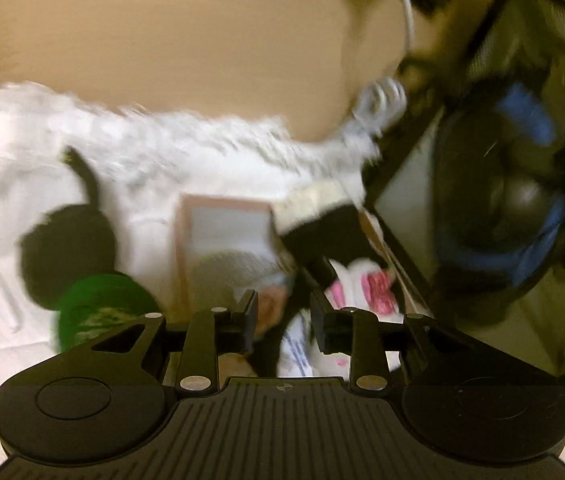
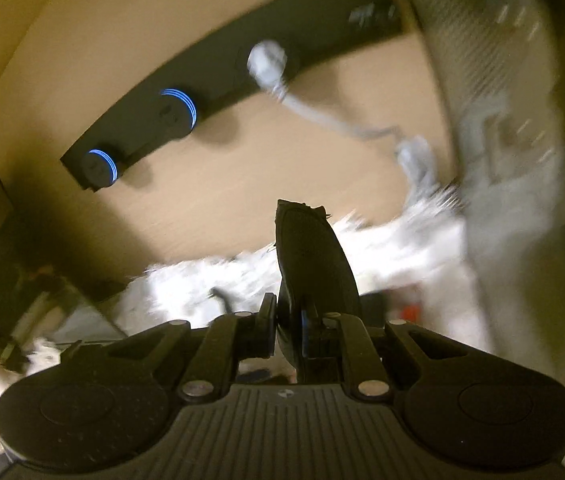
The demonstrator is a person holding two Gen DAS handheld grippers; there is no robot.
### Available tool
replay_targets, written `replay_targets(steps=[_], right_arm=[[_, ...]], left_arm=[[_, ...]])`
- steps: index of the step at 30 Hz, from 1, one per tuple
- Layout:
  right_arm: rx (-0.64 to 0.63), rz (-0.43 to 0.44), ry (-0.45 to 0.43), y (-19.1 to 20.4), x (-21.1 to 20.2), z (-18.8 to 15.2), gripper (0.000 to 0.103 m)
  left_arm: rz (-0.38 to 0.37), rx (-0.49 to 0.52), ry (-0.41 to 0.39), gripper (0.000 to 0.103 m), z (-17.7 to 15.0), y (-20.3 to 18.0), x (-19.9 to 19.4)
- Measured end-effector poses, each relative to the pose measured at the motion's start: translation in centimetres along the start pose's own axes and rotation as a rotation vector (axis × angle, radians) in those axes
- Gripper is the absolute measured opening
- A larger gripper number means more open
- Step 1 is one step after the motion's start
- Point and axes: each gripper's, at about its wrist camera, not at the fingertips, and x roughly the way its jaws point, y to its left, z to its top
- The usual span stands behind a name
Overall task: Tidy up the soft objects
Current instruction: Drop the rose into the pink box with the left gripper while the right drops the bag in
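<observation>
A: How far along is the sorting?

B: Partway, I'd judge. The right gripper [image 2: 288, 336] is clenched on a black soft thing [image 2: 314, 256], a flat dark piece that sticks up toward twelve o'clock from between the pads. What it is exactly I can't tell; the frame is blurred.

A: And the left gripper [image 1: 284, 320]?

B: Released. Its jaws stand partly apart with nothing between them. Just beyond them, at about one o'clock, lies a pink-and-white soft item [image 1: 366, 284], and a white piece with blue lines [image 1: 294, 344] sits right under the gap.

A: So what's left?

B: Several things, it seems. A black pouch with a strap [image 1: 68, 248] lies at nine o'clock of the left view, with a green cloth [image 1: 98, 308] touching its lower edge. A pink-rimmed box [image 1: 224, 236] at the centre looks to hold something grey, though blur hides what.

A: The surface?

B: A white fluffy rug [image 1: 162, 152] over a white sheet, against a tan wall. At two to three o'clock in the left view a black frame [image 1: 402, 168] stands with a black-and-blue bag [image 1: 510, 200] beyond it.

A: Anything else in the room?

B: In the right view a dark shelf [image 2: 222, 80] crosses from nine to one o'clock, carrying two devices with blue rings [image 2: 178, 112]. A white cable [image 2: 314, 108] hangs from it.
</observation>
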Motion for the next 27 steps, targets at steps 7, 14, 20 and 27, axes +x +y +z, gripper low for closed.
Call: replay_targets(steps=[7, 14, 20, 27], right_arm=[[0.226, 0.218, 0.158, -1.4, 9.3, -3.7, 0.011], [0.338, 0.214, 0.266, -5.1, 14.7, -7.1, 0.014], [0.015, -0.057, 0.222, -2.7, 11.8, -6.1, 0.032], [-0.407, -0.260, 0.103, 3.1, 8.9, -7.6, 0.039]], left_arm=[[0.059, -0.104, -0.153, 0.031, -3.3, 2.6, -7.5], [0.231, -0.248, -0.157, 0.031, -9.9, 7.6, -11.9], [0.362, -0.287, -0.130, 0.031, -12.3, 10.3, -12.6], [0.385, -0.254, -0.111, 0.031, -12.3, 9.8, -11.0]])
